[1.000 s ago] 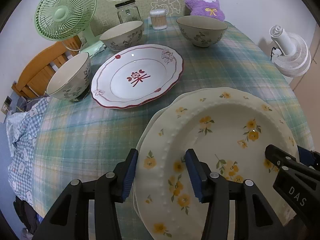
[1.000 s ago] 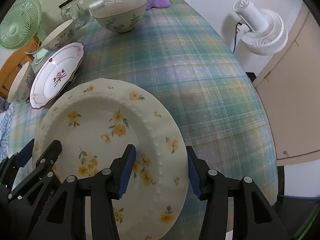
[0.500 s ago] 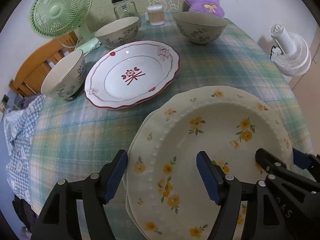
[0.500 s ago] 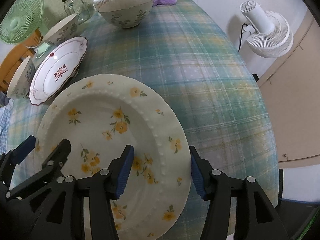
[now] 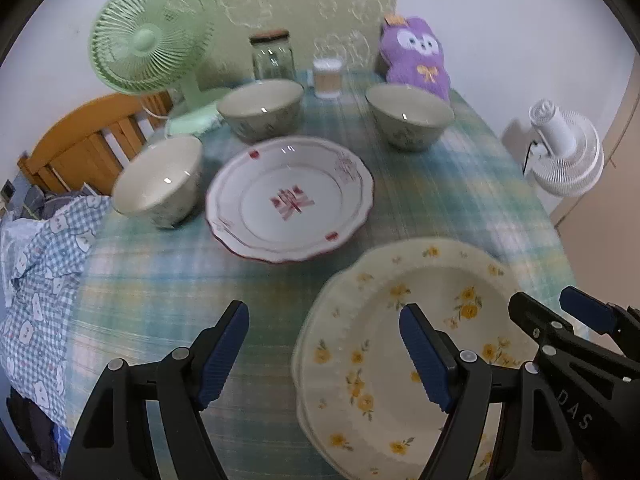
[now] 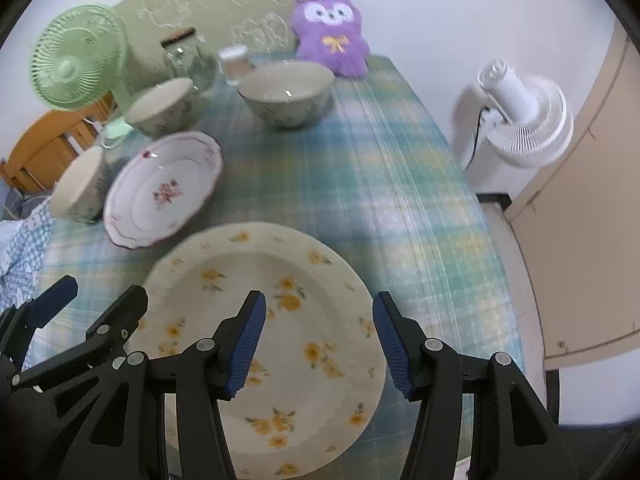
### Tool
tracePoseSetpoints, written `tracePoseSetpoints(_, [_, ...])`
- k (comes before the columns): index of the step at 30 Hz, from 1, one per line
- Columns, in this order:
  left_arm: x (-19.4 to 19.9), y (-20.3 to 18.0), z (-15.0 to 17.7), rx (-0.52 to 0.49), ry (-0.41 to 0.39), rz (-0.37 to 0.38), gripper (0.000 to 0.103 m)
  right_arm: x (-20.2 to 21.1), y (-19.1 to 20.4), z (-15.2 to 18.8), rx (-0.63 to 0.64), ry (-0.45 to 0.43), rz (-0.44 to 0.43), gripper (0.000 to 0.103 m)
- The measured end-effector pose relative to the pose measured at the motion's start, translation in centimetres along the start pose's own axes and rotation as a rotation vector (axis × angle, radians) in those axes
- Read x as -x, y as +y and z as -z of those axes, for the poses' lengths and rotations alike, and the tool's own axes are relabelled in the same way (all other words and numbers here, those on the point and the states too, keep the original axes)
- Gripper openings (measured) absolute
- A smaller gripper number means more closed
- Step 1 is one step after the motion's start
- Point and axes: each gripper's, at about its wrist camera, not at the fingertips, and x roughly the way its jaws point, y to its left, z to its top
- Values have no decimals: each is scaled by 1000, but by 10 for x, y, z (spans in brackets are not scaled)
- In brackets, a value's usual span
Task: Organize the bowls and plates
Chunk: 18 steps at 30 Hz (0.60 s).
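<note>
Item: yellow-flowered plates [image 5: 416,344], stacked on the plaid table [image 6: 392,184]. Left gripper [image 5: 324,354] opening wide, right gripper [image 6: 318,344] half open, both empty. Advice: clear rims fully before reaching for the red-trimmed plate [image 5: 290,198].

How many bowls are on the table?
3. One bowl sits at the left by the red-patterned plate, one in front of the glass jar, one near the purple plush.
</note>
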Motion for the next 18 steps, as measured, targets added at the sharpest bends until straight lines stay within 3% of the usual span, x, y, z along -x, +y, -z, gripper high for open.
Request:
tracePoseSetpoints(8, [21,20,-18,87,-53,-31,79,19,18,-21,54,-48,-56,60])
tracePoseSetpoints(18, [-4,44,-40,191,-50,-130,76,-17,47,-63,160,-7,-182,60])
